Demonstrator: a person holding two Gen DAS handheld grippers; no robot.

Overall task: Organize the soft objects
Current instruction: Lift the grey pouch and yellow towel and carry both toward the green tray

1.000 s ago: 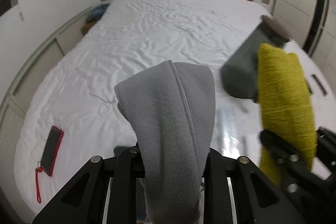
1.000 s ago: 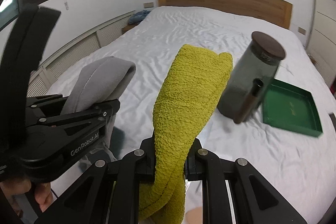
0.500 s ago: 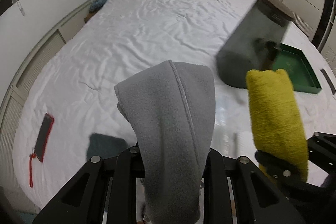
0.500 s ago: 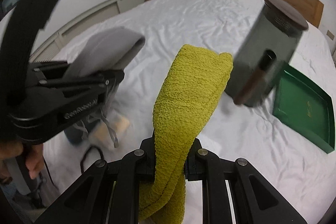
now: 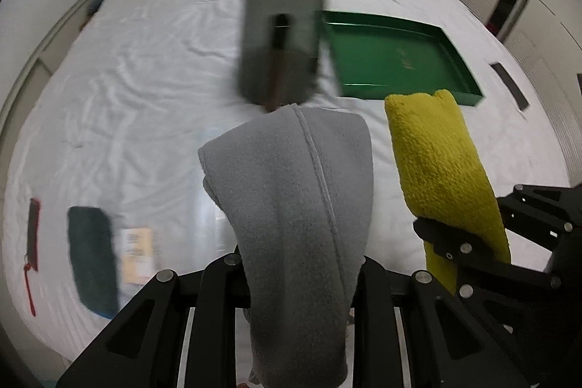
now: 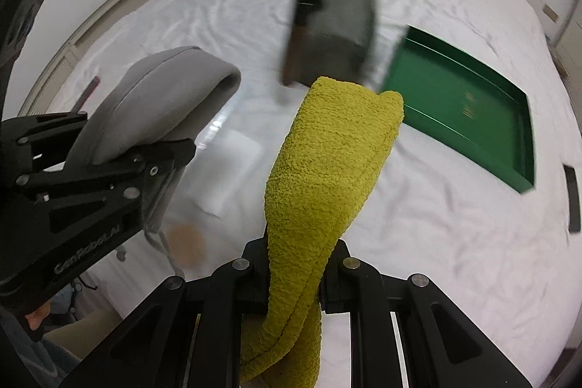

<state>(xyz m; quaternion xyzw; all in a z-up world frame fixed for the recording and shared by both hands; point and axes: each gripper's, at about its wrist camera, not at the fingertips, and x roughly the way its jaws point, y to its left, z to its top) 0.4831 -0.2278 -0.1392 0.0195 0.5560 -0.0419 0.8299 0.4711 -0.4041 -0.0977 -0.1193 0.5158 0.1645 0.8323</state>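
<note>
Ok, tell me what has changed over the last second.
Both hands swung across the bed toward the dark jar and green tray, which now sit ahead of them. Nothing was grasped or released: the left gripper remains shut on the grey fleece cloth, the right gripper on the yellow towel.

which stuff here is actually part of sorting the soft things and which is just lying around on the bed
Part of the job:
- grey fleece cloth, held in the left tongs
- yellow towel, held in the right tongs
- green tray, probably

Just lying about:
- dark lidded jar
- red-cased phone
- dark teal cloth, possibly still to sort
</note>
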